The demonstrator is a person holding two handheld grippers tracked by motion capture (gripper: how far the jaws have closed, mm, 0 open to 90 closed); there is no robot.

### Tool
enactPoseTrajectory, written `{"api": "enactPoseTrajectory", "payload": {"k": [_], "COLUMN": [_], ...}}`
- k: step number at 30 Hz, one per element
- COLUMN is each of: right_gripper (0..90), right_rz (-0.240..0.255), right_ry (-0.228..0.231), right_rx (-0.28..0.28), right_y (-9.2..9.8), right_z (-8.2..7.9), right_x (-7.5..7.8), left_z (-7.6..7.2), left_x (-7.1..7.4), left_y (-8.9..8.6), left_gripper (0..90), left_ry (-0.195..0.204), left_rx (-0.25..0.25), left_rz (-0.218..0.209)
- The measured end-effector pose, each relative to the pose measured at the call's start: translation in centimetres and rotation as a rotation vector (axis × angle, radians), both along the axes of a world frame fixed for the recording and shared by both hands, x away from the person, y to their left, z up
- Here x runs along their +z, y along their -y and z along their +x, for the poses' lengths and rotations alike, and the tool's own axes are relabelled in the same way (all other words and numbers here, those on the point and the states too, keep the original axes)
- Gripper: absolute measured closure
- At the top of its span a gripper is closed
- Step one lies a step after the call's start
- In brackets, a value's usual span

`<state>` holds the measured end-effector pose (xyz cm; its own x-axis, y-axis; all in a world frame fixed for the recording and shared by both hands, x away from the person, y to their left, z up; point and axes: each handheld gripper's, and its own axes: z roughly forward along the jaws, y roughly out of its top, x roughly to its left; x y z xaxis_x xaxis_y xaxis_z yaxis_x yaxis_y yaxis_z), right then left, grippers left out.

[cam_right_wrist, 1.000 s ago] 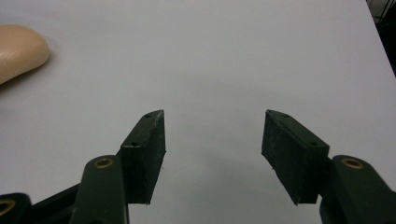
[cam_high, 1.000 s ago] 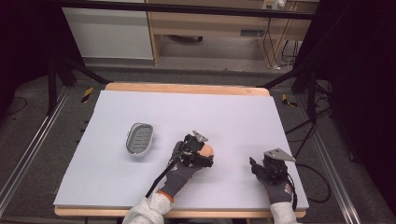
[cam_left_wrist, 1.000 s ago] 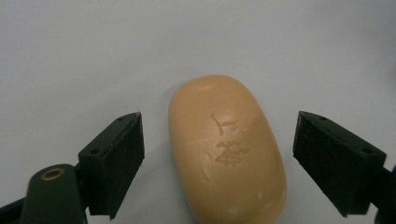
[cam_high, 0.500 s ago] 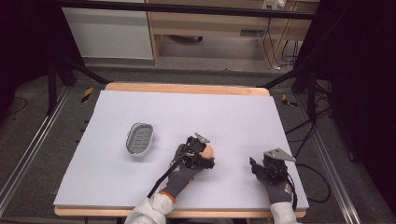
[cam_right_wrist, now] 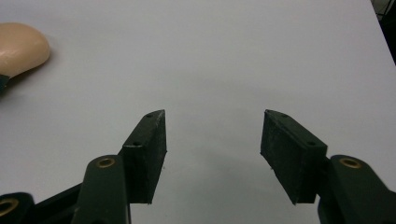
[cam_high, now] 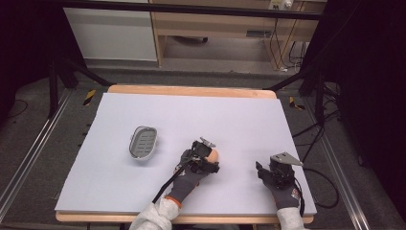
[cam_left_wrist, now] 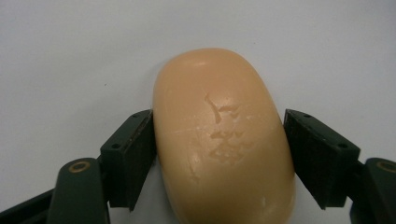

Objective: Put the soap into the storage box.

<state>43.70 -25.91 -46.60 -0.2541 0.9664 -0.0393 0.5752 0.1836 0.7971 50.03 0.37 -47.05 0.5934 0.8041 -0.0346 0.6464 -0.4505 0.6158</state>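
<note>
Soap bar between left jaws; dish to the far left

Soap bar (cam_left_wrist: 224, 135): peach-coloured, oval, stamped face up, lying on the white table (cam_high: 239, 120) near the front edge, a little left of centre. Its long axis runs along the left gripper's (cam_left_wrist: 219, 158) line of sight, the bar's far end pointing away from the hand.

Left gripper: jaws straddle the bar's waist. One pad touches or nearly touches the bar's side; the other stands just apart from it. Jaws part-open, not clamped as judged here.

Right gripper (cam_right_wrist: 212, 140): jaws wide apart, nothing between them, over bare table to the right of the bar. The bar shows at the far left of its view, well apart.

Soap dish (cam_high: 143, 142): grey, oval, ribbed, lying to the far left of the bar, long axis roughly near-to-far.

Judgement: the left hand is much the nearer and already aligned; a short closing squeeze across the bar's short axis would secure it.
</note>
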Motion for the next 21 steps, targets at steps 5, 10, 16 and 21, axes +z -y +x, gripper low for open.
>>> {"api": "enactPoseTrajectory", "payload": {"k": [5, 10, 16, 21], "right_gripper": [40.6, 40.7, 40.8, 40.8], "right_rz": [-0.001, -0.004, 0.000, 0.002], "right_ry": [0.000, -0.003, -0.003, -0.004], "right_rx": [0.001, 0.006, 0.005, 0.004], "right_y": [0.0, 0.1, 0.1, 0.1], "right_z": [0.0, 0.1, 0.1, 0.1], "right_x": [0.0, 0.0, 0.0, 0.0], "left_z": [0.0, 0.0, -0.2, -0.5], "left_x": [0.1, 0.1, 0.4, 1.1], "left_y": [0.1, 0.1, -0.3, -0.9], "left_gripper": [28.7, 30.0, 30.7, 31.0], "left_ry": [-0.006, -0.002, 0.002, 0.017], "left_rx": [0.017, 0.012, 0.000, -0.005], "left_rz": [0.004, 0.008, 0.005, -0.011]}}
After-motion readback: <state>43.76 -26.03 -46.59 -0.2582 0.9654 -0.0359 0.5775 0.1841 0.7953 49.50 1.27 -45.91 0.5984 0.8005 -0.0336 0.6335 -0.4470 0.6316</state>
